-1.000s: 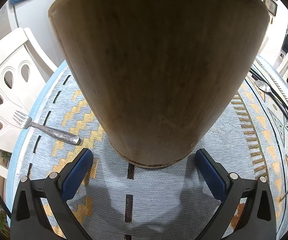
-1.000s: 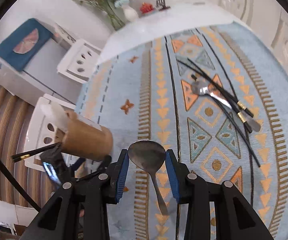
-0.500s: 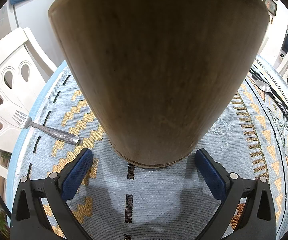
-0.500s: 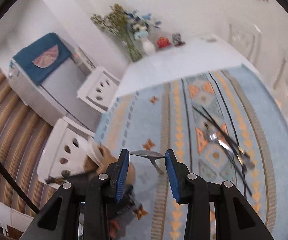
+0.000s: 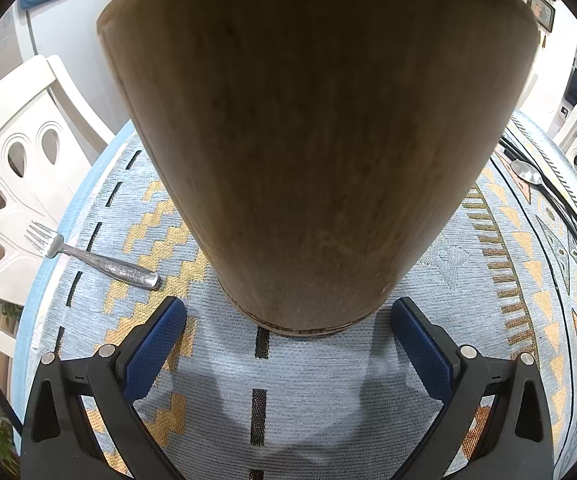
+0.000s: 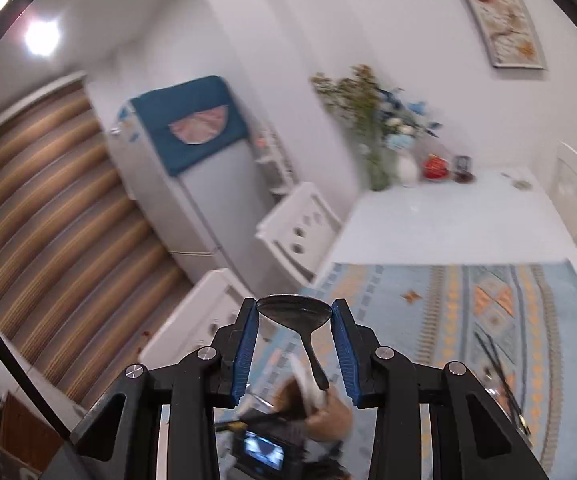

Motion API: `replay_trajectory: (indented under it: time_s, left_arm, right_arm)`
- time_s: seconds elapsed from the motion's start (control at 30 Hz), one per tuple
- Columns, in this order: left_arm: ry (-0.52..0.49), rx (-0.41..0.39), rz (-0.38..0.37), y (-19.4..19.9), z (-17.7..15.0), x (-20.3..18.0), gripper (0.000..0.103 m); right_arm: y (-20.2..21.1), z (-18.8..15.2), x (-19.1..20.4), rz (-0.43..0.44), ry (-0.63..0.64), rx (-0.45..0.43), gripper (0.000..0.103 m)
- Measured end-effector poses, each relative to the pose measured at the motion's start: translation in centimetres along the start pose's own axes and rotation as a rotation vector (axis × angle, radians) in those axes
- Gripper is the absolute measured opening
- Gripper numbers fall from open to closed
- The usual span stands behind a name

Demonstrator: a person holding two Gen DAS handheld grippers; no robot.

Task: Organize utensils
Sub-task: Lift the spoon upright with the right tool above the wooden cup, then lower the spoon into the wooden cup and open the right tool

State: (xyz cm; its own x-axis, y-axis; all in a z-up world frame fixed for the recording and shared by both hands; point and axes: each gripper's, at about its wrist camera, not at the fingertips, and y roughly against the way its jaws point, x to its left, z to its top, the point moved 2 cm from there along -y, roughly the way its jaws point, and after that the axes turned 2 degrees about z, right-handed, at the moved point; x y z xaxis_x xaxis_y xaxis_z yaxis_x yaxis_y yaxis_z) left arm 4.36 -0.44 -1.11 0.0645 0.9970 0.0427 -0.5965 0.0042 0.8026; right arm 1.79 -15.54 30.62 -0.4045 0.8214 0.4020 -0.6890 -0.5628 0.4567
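My right tool pinches the spoon by its bowl, handle hanging toward the holder near the table's left edge. Left tool is spread, straddling the holder without gripping. I'd tip the handle down over the opening, then release.

White chair beside patterned tablecloth; fridge and flowers beyond.
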Motion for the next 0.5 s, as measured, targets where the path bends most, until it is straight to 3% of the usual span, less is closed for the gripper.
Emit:
replay_trajectory:
  time_s: [0.33,0.5]
  left_arm:
    - [0.000,0.000,0.000,0.0,0.0,0.0,0.103]
    - [0.000,0.000,0.000,0.0,0.0,0.0,0.103]
  right_arm:
    - [-6.0,-0.9,3.0,0.104,0.039,0.104,0.036]
    - [-8.8,-2.5,3.4,0.086,0.074,0.159,0.036]
